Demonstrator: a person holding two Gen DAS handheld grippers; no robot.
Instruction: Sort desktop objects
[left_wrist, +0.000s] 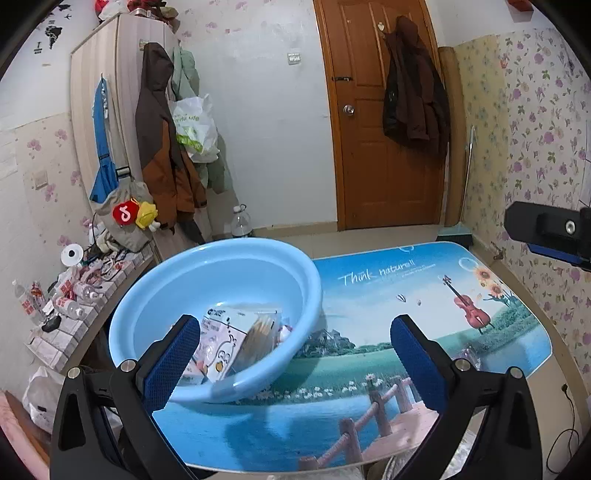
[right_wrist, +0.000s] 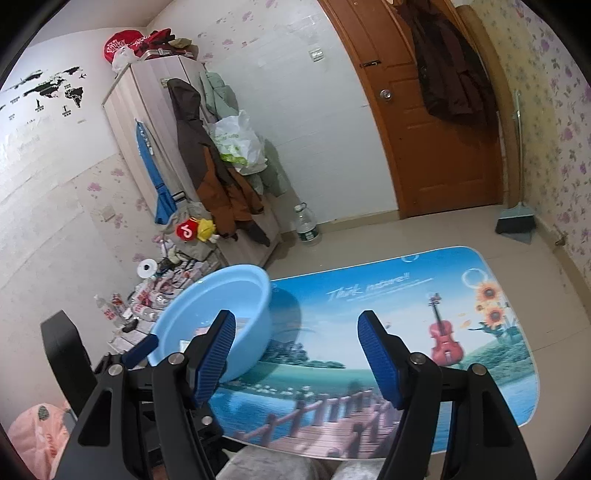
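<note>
- Now both the left gripper (left_wrist: 295, 365) and the right gripper (right_wrist: 295, 358) are hanging wide open, gripping nothing.
- Blue basin (left_wrist: 310, 295), frame left, is holding packets (left_wrist: 236, 332), probably light, crinkly; judging their stiff edges the best hold.

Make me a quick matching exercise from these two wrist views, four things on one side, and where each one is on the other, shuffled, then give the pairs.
Things:
1. light blue basin
2. dark brown jacket
3. broom
4. printed packets

Places:
A. hanging on the wooden door
B. inside the basin
C. on the left part of the picture-printed table
D. on the floor, leaning on the flowered wall

Pairs: 1-C, 2-A, 3-D, 4-B
</note>
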